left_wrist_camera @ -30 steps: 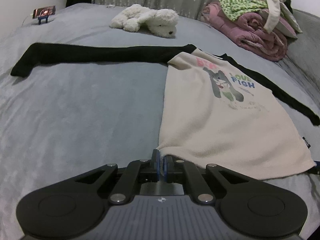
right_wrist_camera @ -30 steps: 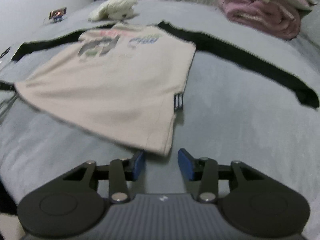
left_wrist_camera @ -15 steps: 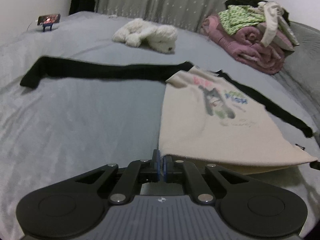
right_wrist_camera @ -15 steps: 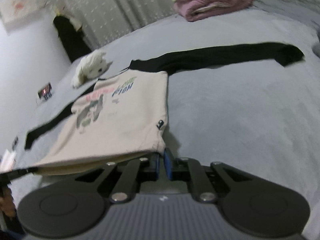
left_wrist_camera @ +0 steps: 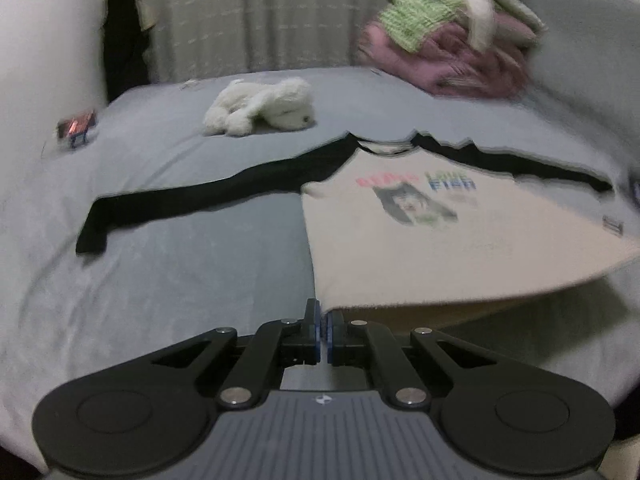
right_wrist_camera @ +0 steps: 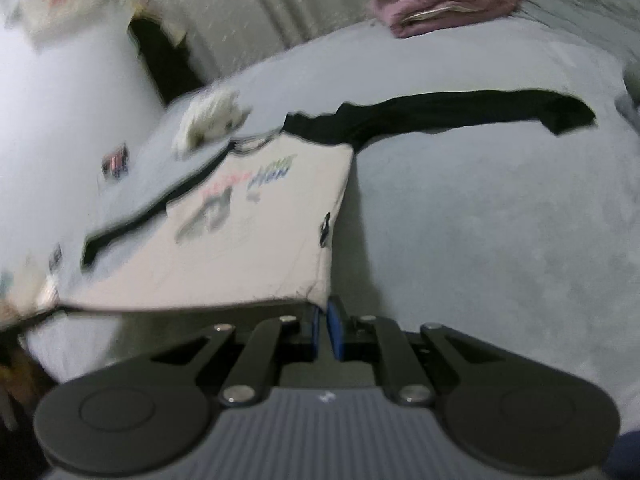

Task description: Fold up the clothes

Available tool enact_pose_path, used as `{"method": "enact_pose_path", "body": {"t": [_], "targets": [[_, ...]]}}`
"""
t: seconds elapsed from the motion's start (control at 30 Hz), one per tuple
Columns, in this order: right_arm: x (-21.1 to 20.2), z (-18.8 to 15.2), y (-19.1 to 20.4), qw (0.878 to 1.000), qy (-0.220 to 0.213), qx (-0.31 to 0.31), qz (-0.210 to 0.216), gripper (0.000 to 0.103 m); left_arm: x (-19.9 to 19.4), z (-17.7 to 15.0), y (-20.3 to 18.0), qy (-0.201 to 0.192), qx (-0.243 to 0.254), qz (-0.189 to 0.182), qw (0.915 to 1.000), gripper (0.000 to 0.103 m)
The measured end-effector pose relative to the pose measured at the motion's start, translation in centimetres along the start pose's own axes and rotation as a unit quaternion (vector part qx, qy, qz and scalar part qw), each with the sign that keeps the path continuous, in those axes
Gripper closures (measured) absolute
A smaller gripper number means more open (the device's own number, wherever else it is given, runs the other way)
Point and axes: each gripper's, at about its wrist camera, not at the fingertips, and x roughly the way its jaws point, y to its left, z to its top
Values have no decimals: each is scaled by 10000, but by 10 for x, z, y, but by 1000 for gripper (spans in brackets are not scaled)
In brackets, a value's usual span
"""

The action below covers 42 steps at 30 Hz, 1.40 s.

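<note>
The left tool point(left_wrist_camera: 323, 334) is clamped on the near-left hem corner, and the right tool point(right_wrist_camera: 326, 334) on the near-right corner, of the cream long-sleeved shirt with black sleeves and a cartoon print point(left_wrist_camera: 460, 236). Its hem hangs lifted above the grey bed point(left_wrist_camera: 180, 264), filling the frame's centre-right. This looks like a bottom-to-collar fold; next, carry both corners evenly toward the neckline.

- Left gripper point(left_wrist_camera: 322, 320) pinches the shirt point(left_wrist_camera: 440, 240) hem corner, lifting it off the bed point(left_wrist_camera: 180, 272).
- Black sleeves spread sideways.
- Plush toy point(left_wrist_camera: 260, 108) and clothes pile point(left_wrist_camera: 448, 40) lie beyond.
</note>
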Motion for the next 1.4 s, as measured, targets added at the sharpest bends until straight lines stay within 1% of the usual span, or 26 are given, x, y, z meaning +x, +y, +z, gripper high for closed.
{"method": "enact_pose_path", "body": {"t": [0.07,0.13,0.17,0.2,0.23,0.3,0.4,0.43,0.47,0.53,0.57,0.63,0.7,0.73,0.77,0.83,0.9,0.97,1.03,1.1,1.27,1.4], "targets": [[3,-2,4,9983,259,-486,-190,97,3,-5,-7,166,327,-6,9993,100],[12,-1,7,9946,496,-835,-360,97,6,-10,-13,275,602,58,9978,100],[13,1,8,9938,545,-909,-327,97,5,-12,-16,274,698,53,9972,100],[9,3,10,9941,521,-934,-201,97,2,-15,-19,248,775,26,9967,100],[6,3,12,9939,508,-973,-106,97,0,-16,-20,217,829,13,9963,100],[9,-1,16,9912,587,-1170,-176,97,4,-16,-20,233,876,59,9959,100],[17,-7,20,9861,745,-1445,-332,96,21,-24,-20,505,864,107,9949,100],[29,-10,17,9835,896,-1486,-507,96,27,-26,-20,618,849,97,9944,98],[38,-11,15,9817,982,-1507,-619,96,33,-28,-21,731,833,86,9938,95],[43,-9,17,9825,931,-1496,-603,96,36,-29,-23,812,946,49,9922,92],[41,-6,18,9829,895,-1518,-535,94,34,-29,-23,797,999,65,9918,92],[38,-1,20,9830,817,-1577,-458,94,28,-26,-20,725,932,40,9930,92],[35,4,17,9807,713,-1699,-654,90,18,-23,-12,609,748,-148,9952,92],[32,7,15,9807,657,-1705,-699,86,12,-21,-8,537,673,-271,9959,92],[28,10,12,9829,594,-1618,-653,84,7,-18,-5,448,627,-348,9964,92],[22,17,5,9861,459,-1492,-571,83,-3,-12,2,249,576,-441,9971,91],[20,22,5,9852,313,-1595,-544,81,-8,-3,8,59,528,-551,9971,88],[28,28,7,9823,317,-1746,-598,80,-8,7,14,-64,361,-586,9976,77],[43,36,11,9787,380,-1935,-571,80,4,21,12,-23,189,-448,9988,77],[61,44,16,9742,445,-2149,-532,78,20,36,-1,15,283,-378,9989,77],[112,74,36,9610,473,-2652,-618,78,70,73,-35,71,313,-553,9980,76],[150,89,44,9514,561,-2946,-703,78,106,87,-31,44,68,-390,9992,75]]}}
